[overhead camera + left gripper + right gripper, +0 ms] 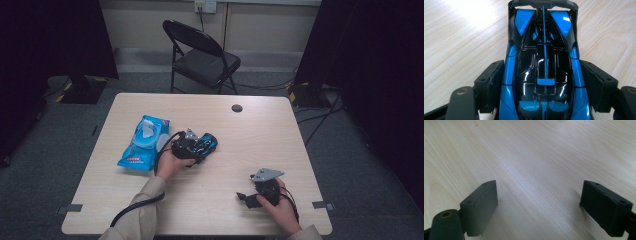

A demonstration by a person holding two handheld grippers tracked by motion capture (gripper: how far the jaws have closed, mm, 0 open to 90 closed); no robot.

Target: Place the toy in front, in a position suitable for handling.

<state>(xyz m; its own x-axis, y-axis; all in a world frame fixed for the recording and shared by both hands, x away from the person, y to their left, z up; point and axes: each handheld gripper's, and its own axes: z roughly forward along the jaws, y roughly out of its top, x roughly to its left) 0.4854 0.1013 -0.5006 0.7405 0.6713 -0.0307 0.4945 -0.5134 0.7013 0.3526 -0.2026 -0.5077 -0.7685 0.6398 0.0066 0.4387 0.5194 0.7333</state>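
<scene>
Your left tool (200, 146) sits just left of the middle of the high view, and a blue and black toy car (206, 144) is between its jaws. In the left gripper view the toy car (544, 67) runs up the middle of the frame, nose near the bottom edge and black rear wing at the top. The two black pads (490, 83) stand right against the car's blue sides — one on each side. They look like they touch it, so your left tool has hold of the car, with its jaws set wide. The car rests low on the pale wood surface (250, 130).

Your right tool (246, 198) is in the lower right of the high view, in your right hand (280, 207), well apart from the car. In the right gripper view its pads (480, 206) stand far apart — wide open, with just bare wood between them.

A blue pack of wipes (145, 142) lies on the surface just to the left of your left hand (171, 162). A black folding chair (200, 55) stands on the floor past the far edge, at the top of the high view.
</scene>
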